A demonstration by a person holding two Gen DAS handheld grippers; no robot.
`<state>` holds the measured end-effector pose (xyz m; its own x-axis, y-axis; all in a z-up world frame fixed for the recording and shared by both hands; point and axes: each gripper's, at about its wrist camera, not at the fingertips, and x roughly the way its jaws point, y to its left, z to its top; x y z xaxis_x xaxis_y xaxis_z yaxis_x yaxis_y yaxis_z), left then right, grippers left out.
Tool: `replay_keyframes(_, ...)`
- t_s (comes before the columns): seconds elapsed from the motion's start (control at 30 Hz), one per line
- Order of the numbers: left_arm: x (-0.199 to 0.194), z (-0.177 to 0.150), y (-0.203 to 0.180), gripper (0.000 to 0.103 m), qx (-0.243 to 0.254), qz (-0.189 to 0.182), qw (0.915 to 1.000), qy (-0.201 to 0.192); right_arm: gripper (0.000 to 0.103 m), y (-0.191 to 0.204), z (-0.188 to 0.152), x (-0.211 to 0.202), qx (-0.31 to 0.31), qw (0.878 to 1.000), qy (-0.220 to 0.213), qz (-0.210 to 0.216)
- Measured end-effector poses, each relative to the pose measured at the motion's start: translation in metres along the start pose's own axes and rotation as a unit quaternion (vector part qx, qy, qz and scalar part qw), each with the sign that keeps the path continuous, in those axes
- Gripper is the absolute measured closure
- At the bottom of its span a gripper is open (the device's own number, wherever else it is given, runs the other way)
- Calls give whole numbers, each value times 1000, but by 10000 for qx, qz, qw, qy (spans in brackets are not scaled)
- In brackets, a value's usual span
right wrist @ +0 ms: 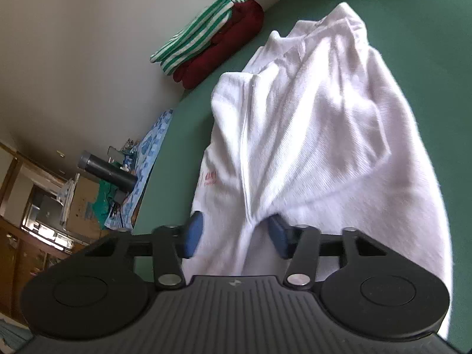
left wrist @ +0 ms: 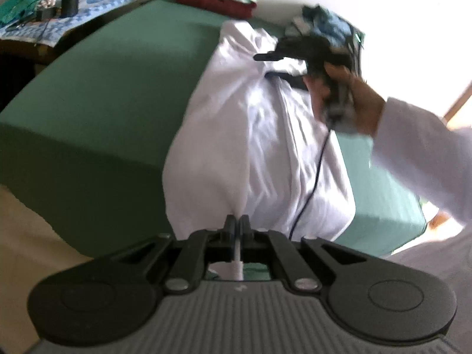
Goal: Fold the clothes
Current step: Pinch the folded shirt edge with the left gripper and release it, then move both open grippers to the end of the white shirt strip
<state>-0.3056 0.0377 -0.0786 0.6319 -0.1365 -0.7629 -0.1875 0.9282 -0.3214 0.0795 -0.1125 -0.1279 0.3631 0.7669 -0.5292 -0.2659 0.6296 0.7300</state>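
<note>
the left gripper [left wrist: 237,224] had its jaws pressed together on the near hem of the white garment [left wrist: 253,135], a thin strip of the cloth running down between them. the right gripper [right wrist: 236,236] stood part open, its blue pads [right wrist: 194,233] set to either side of a raised fold of the same garment without clearly pinching it; the cloth lay between them.

the garment lay lengthwise on the green table [left wrist: 97,94], rumpled, its far end reaching toward the wall. only the right wrist view showed small red lettering [right wrist: 210,178] near the garment's left edge and a placket-like seam running up its middle. only the left wrist view showed the right gripper from outside [left wrist: 283,65], held by a hand [left wrist: 354,100] in a white sleeve, over the far right part of the garment, with a dark cable trailing down across the cloth.

both views showed a green-striped folded piece [right wrist: 200,32] stacked on a dark red one [right wrist: 227,47] at the table's far edge by the wall. a dark tube [right wrist: 107,171] stood on a blue patterned cloth [left wrist: 88,8] on a side table to the left. a dark blue heap [left wrist: 327,23] lay beyond the right gripper, blurred.
</note>
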Motion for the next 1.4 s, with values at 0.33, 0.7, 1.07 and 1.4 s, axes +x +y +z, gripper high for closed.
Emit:
replay_keyframes(0.33,30,-13,-34,103,456,-441,9968,496,90,8,4,-11,-545,9977,-341,-215)
replay_keyframes(0.7,38,-29,-5,73,358,-119,9945,977,60,16,-63,-64,-2045,9739,683,702)
replay_keyframes(1.07,45,32,-27,34,943,579,9921,-598,64,3,-134,-85,-2154,9526,1771,1215)
replay_keyframes(1.4,72,17,-33,1,2028,305,9786,-172,68,16,-134,-112,-3250,9435,595,-237)
